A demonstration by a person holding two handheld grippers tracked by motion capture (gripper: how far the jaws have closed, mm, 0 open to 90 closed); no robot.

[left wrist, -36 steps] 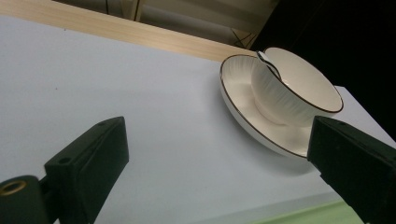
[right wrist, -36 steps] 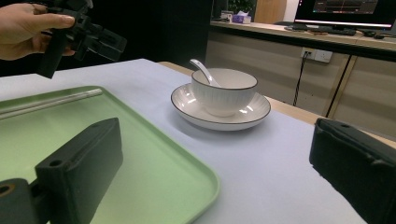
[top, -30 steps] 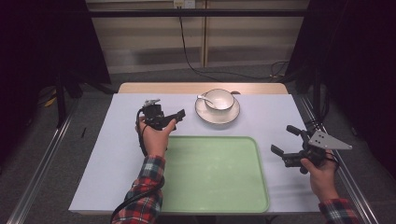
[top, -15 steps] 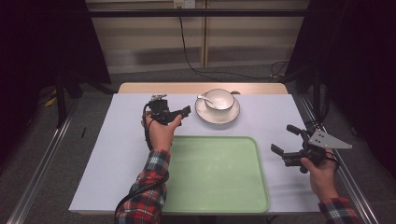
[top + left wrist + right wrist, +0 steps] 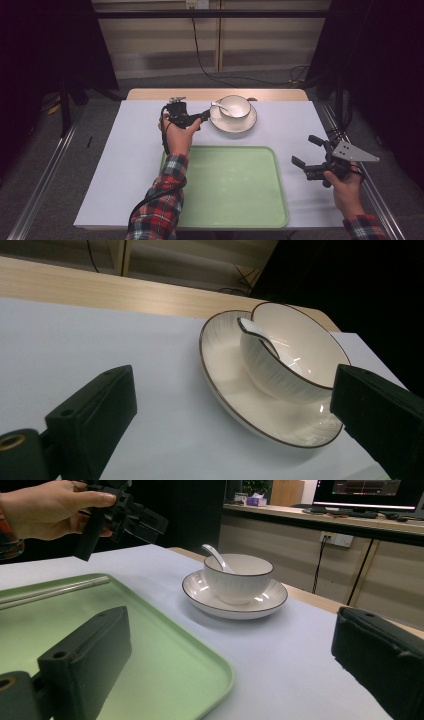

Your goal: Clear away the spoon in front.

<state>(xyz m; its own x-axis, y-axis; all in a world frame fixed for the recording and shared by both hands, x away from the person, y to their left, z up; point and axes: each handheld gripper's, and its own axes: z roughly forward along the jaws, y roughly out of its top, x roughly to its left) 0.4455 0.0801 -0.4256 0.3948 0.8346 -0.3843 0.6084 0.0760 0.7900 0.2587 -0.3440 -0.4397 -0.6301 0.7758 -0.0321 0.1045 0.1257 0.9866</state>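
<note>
The left tool [image 5: 202, 117], jaws spread, has been moved closer to the saucer [image 5: 233, 123] at upper centre, where the bowl [image 5: 235, 107] stands. A grasp seems prepared. The right tool [image 5: 311, 156] is held spread at lower right.

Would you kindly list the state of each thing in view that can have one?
Left tool: open, held above the table beside the plate.
Right tool: open, holding nothing.
Bowl: upright on the plate, spoon inside.
Spoon: leaning on the bowl's rim.
Plate: flat on the table.
Tray: flat, bare.
</note>
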